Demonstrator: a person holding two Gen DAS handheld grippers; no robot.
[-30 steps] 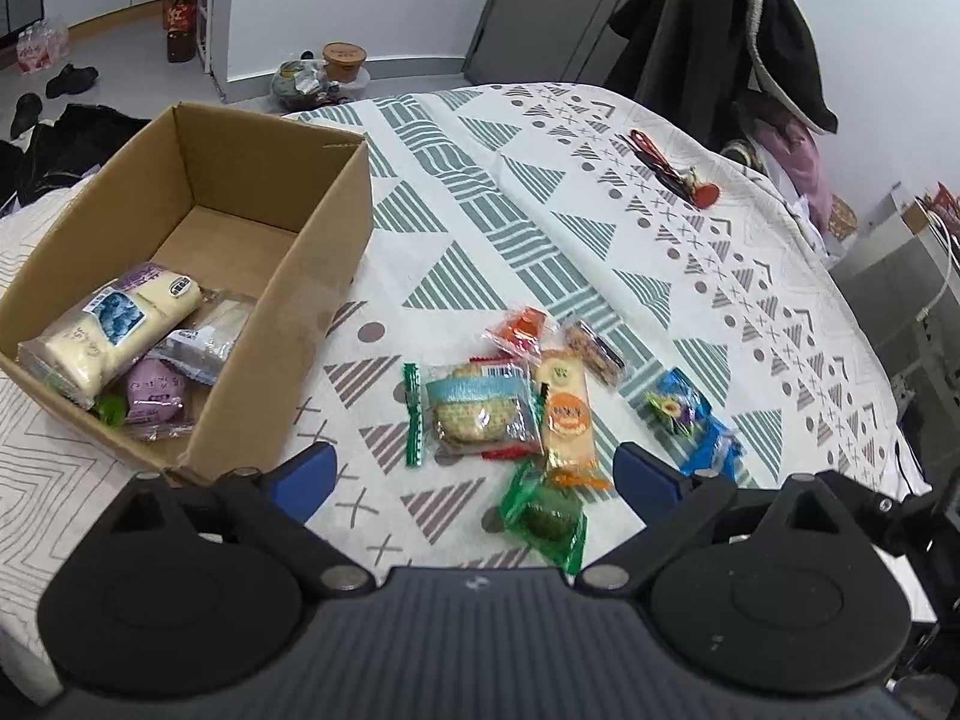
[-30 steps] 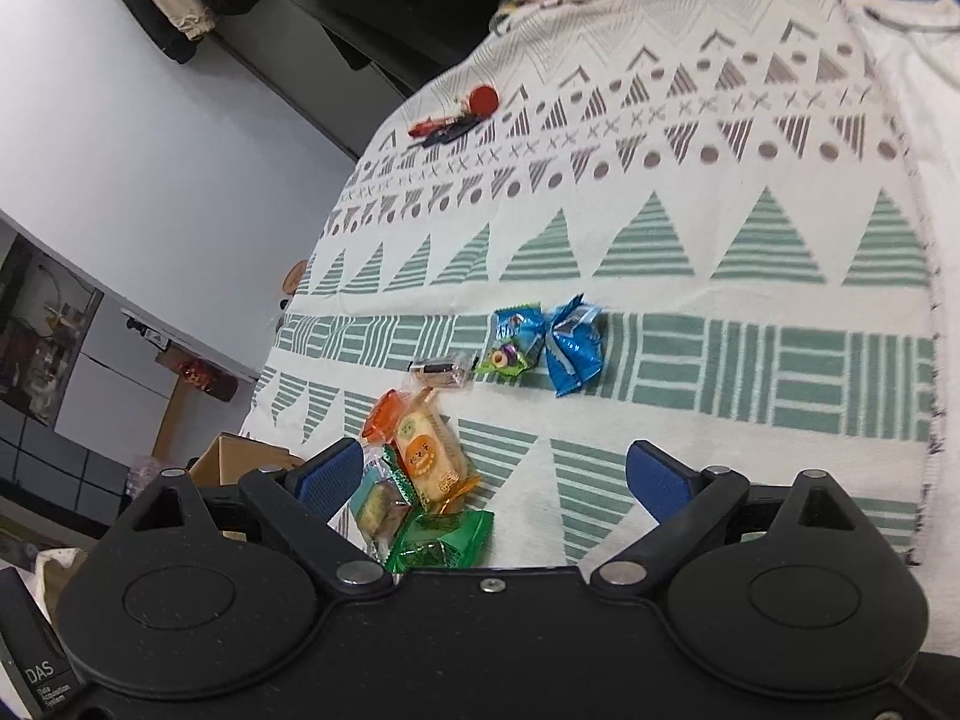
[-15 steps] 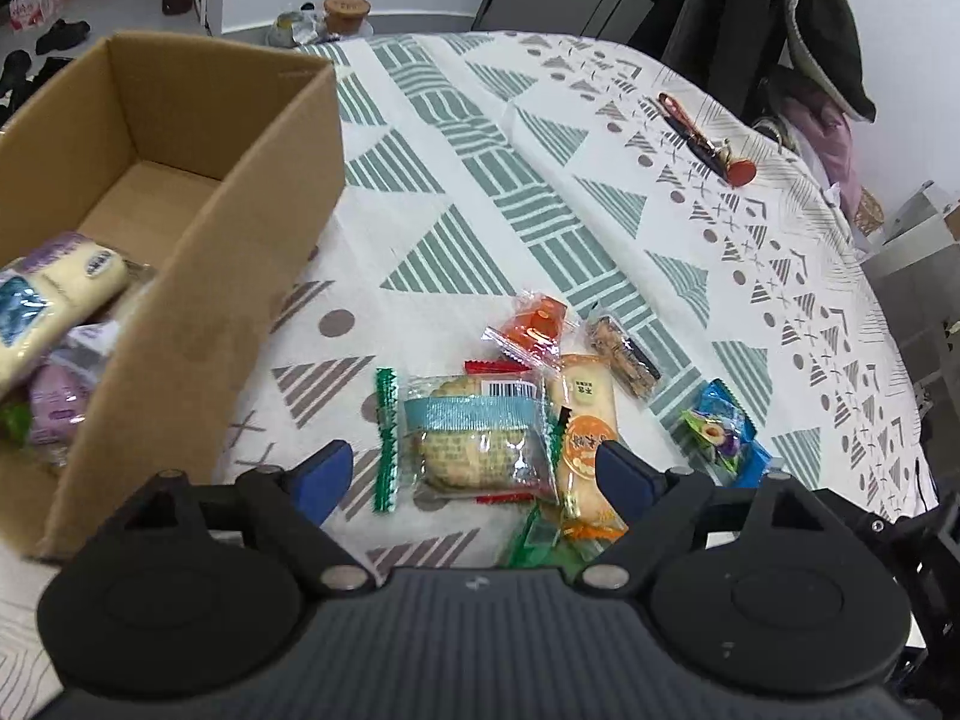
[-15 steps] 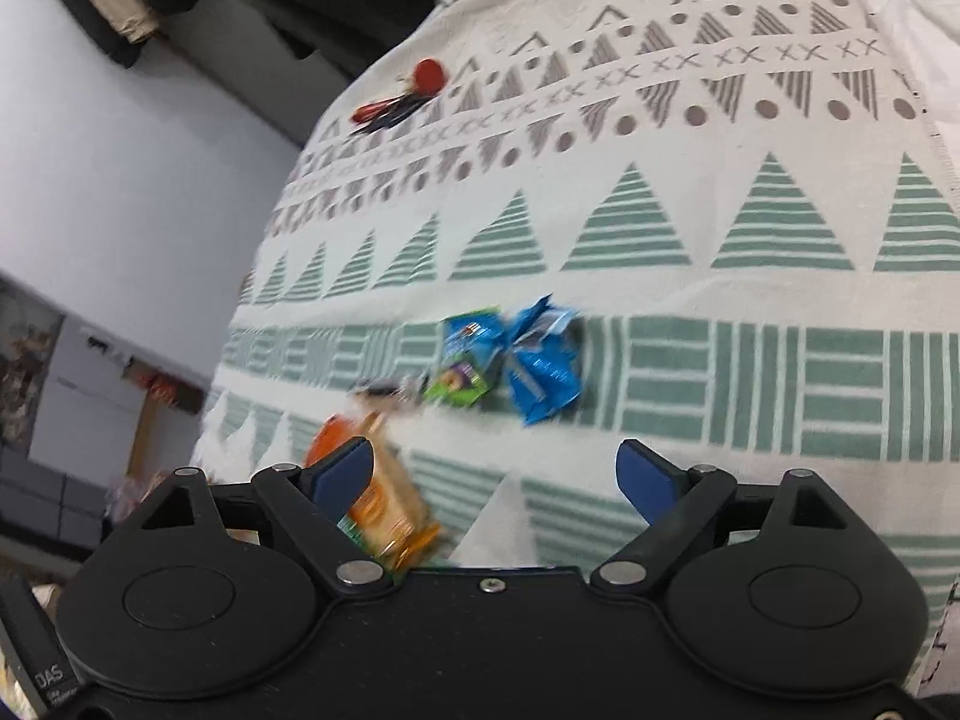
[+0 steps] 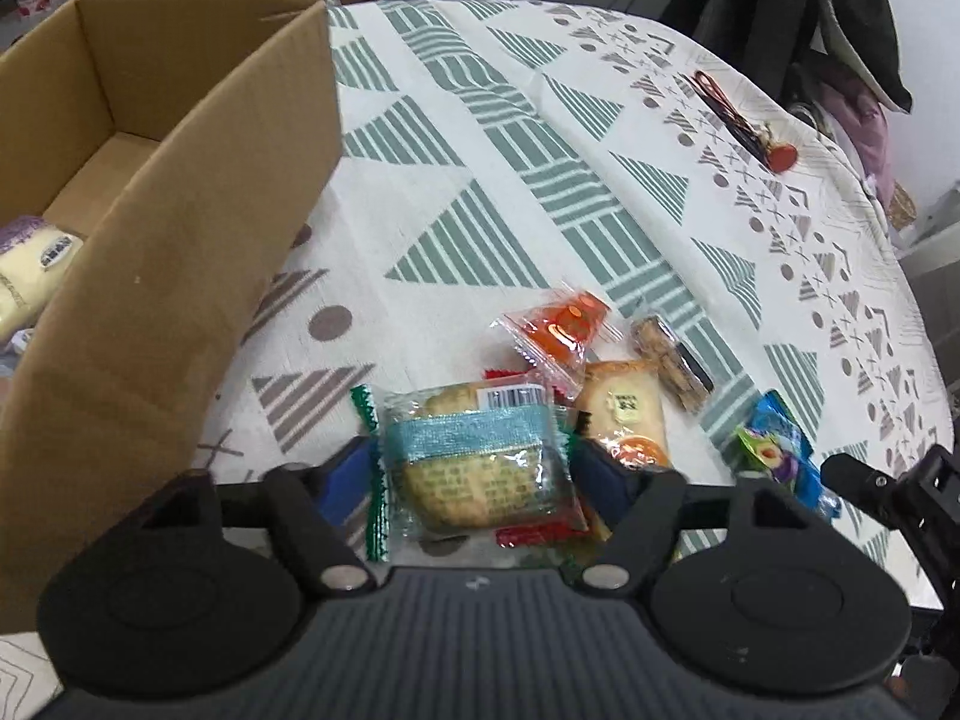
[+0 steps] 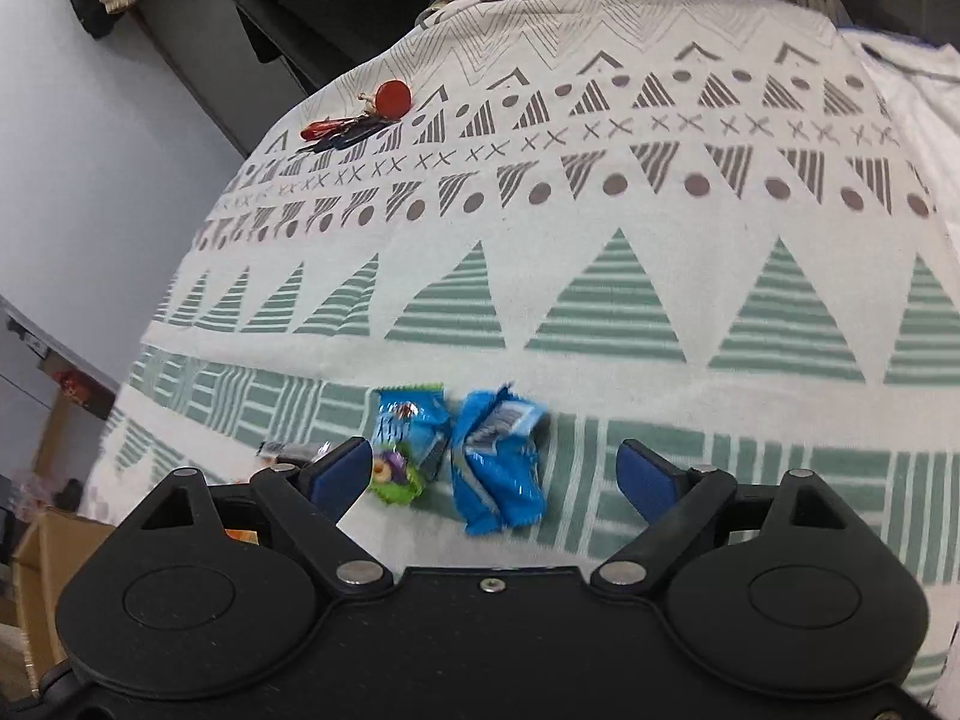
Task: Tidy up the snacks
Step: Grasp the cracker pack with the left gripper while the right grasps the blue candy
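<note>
My left gripper [image 5: 474, 477] is open and low over the patterned tablecloth [image 5: 456, 192], one finger on each side of a clear cookie packet with a teal band [image 5: 480, 468]. Beyond it lie an orange packet [image 5: 558, 324], a brown biscuit bar [image 5: 672, 360], a yellow-orange packet [image 5: 630, 414] and a blue packet [image 5: 774, 444]. The cardboard box [image 5: 180, 240] stands at the left and holds a white and purple packet [image 5: 36, 264]. My right gripper [image 6: 492, 471] is open, with a blue packet [image 6: 498, 462] and a blue-green packet [image 6: 408, 444] lying between its fingers.
A bunch of keys with a red tag [image 6: 360, 114] lies far back on the cloth. Dark clothes hang past the table's far edge [image 5: 840, 12]. The right gripper's body [image 5: 888, 492] shows at the right of the left wrist view. The box corner [image 6: 36, 570] appears low left.
My left gripper has come forward and down until its fingers straddle the teal-banded cookie packet. My right gripper has closed in on the two blue packets, which now sit between its fingers.
</note>
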